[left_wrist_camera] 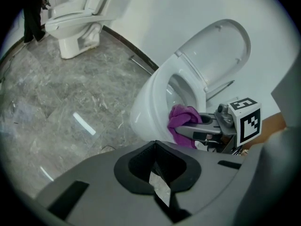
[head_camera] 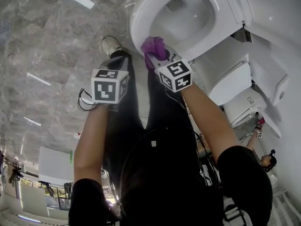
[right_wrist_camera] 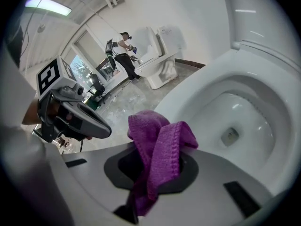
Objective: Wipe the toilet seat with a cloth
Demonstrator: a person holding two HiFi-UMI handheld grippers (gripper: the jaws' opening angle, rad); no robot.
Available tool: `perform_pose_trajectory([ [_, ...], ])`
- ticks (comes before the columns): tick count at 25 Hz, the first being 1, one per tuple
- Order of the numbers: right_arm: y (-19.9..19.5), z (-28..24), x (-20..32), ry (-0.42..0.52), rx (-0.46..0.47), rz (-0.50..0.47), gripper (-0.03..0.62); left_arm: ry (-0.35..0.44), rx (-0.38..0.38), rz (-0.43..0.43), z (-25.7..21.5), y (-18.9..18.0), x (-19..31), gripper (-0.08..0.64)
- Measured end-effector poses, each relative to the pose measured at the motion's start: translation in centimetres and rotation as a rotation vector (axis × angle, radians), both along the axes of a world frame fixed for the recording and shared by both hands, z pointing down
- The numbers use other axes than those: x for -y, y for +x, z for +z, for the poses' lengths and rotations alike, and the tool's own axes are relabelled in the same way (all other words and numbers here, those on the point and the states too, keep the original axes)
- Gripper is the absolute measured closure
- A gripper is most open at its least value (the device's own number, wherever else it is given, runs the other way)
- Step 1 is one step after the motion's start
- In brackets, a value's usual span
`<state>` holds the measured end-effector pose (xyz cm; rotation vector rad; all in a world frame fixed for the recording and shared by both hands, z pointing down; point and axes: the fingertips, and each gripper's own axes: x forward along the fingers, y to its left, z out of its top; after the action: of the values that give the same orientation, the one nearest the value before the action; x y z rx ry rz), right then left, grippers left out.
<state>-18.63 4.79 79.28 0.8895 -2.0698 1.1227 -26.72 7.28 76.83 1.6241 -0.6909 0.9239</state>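
We cannot see the pads of the right gripper (right_wrist_camera: 157, 175): its jaws are closed on a purple cloth (right_wrist_camera: 159, 142), which bunches up over them and trails out below. In the head view the marker cube (head_camera: 175, 75) also covers most of that gripper, so only the cloth shows, sitting at the front edge of the toilet seat (head_camera: 140, 18). We cannot tell whether it presses on the seat or only meets it. The left gripper (left_wrist_camera: 159, 182) holds nothing. Its jaws stand almost together, with only a thin sliver of floor showing between them, and it hangs over the floor (left_wrist_camera: 70, 102) just beside the front of the toilet. In the head view its tips are lost against dark trousers above its own cube (head_camera: 109, 85). The raised lid (left_wrist_camera: 221, 51) is cut off at the top edge of the head view. The bowl (right_wrist_camera: 240, 121) lies open beyond the cloth. The floor is glossy grey stone that mirrors strip lights, and it runs to a plain white wall (left_wrist_camera: 155, 18). A second toilet (left_wrist_camera: 75, 22) stands well apart against that wall. In the right gripper view, far off, a person (right_wrist_camera: 123, 53) bends over another toilet (right_wrist_camera: 157, 60), too small to make out more.
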Motion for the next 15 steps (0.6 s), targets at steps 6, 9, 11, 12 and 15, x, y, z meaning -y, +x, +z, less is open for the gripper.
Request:
perform_pose_trajectory([
  [6, -1.1, -0.2, 1.8, 0.103, -0.032, -0.119, 0.537, 0.009, 0.007, -0.037, 0.0, 0.1, 1.5, 0.551],
  [9, -1.7, -0.3, 3.4, 0.133, -0.008, -0.14, 0.537, 0.011, 0.007, -0.034, 0.0, 0.7, 1.7, 0.551],
  [11, -2.3, -0.5, 5.3, 0.165, 0.007, -0.143, 0.537, 0.01, 0.01, -0.027, 0.0, 1.1, 1.8, 0.551],
  [12, -2.6, -0.6, 6.3, 0.18, 0.017, -0.142, 0.537, 0.009, 0.013, -0.024, 0.0, 1.2, 1.8, 0.551],
  [15, -3.2, -0.8, 9.2, 0.209, 0.05, -0.138, 0.537, 0.009, 0.022, -0.022, 0.2, 1.4, 2.0, 0.551],
])
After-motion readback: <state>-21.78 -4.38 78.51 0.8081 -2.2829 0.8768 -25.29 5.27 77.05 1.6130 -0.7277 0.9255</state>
